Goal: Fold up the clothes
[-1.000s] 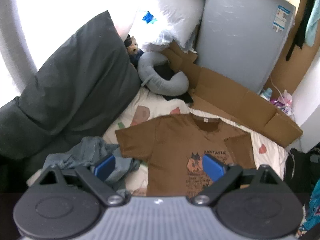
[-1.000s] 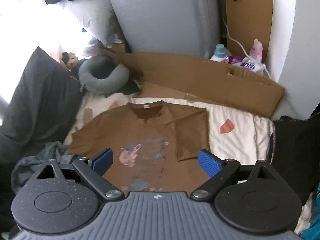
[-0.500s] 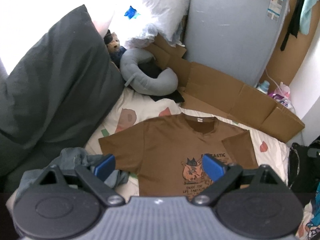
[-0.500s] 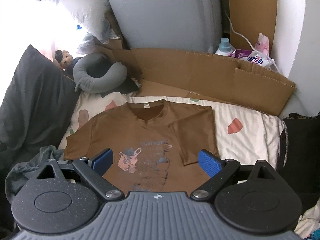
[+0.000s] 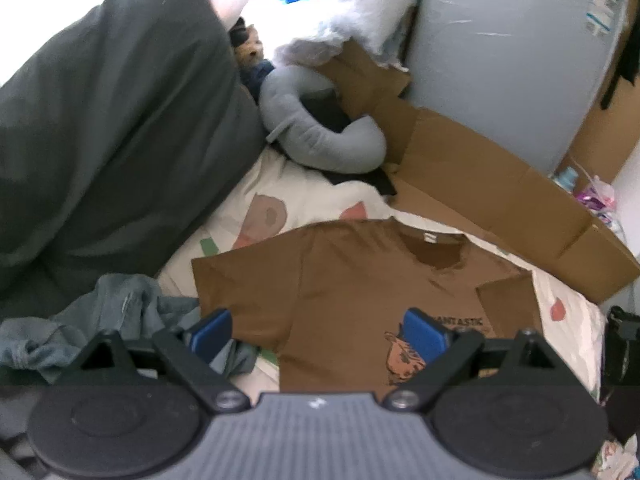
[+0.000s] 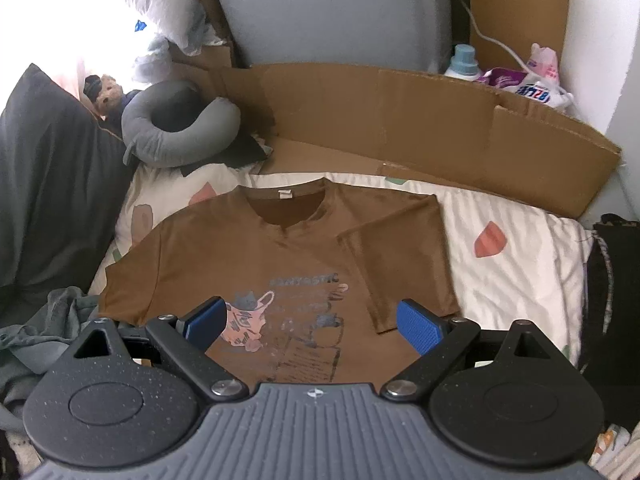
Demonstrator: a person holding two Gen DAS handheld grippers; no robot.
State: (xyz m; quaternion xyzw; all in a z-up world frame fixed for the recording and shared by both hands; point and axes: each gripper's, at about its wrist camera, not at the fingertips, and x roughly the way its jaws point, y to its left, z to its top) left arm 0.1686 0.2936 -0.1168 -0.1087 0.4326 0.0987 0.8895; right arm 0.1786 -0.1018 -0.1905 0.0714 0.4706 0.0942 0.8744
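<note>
A brown T-shirt (image 5: 352,280) (image 6: 248,256) with a printed front lies flat on the white patterned bed sheet (image 6: 516,268). Its right sleeve (image 6: 404,264) is folded inward over the chest; the left sleeve (image 5: 240,280) is spread out. My left gripper (image 5: 318,338) hangs open above the shirt's lower left part, nothing between its blue pads. My right gripper (image 6: 312,322) is open too, above the shirt's print, empty.
A crumpled grey-blue garment (image 5: 108,316) (image 6: 52,320) lies left of the shirt. A dark grey pillow (image 5: 100,140), a grey neck pillow (image 6: 176,128) and a teddy bear (image 6: 106,90) sit at the back left. Flattened cardboard (image 6: 400,116) lines the far side. A black item (image 6: 616,300) borders the right.
Both grippers have moved forward and down toward the shirt, which now looks larger. The shirt itself has not moved, and both grippers stayed open.
</note>
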